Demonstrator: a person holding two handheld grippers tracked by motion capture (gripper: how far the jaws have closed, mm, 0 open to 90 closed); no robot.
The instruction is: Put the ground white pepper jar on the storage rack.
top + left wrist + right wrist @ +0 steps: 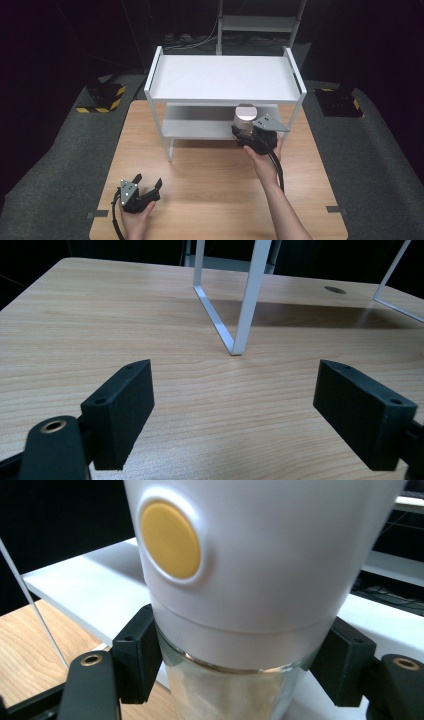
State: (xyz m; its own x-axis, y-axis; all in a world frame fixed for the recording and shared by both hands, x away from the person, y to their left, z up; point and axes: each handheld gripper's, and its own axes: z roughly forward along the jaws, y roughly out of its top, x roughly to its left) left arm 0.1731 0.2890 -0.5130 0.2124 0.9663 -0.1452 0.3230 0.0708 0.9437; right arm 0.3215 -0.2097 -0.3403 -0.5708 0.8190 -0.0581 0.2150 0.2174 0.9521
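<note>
A jar [260, 580] with a white top, a yellow round button and a glass lower part stands upright between the jaws of my right gripper [235, 665], which is shut on the glass just below the white top. In the high view the jar [245, 116] is at the front right of the white shelf's lower board [192, 129], with my right gripper [252, 135] behind it. My left gripper [149, 184] rests open near the table's front left. Its two fingers [120, 410] stand wide apart over bare wood.
The white two-level shelf [222, 80] stands at the back middle of the wooden table [210, 185]. One of its thin white legs [247, 305] rises a little ahead of my left gripper. Dark floor surrounds the table.
</note>
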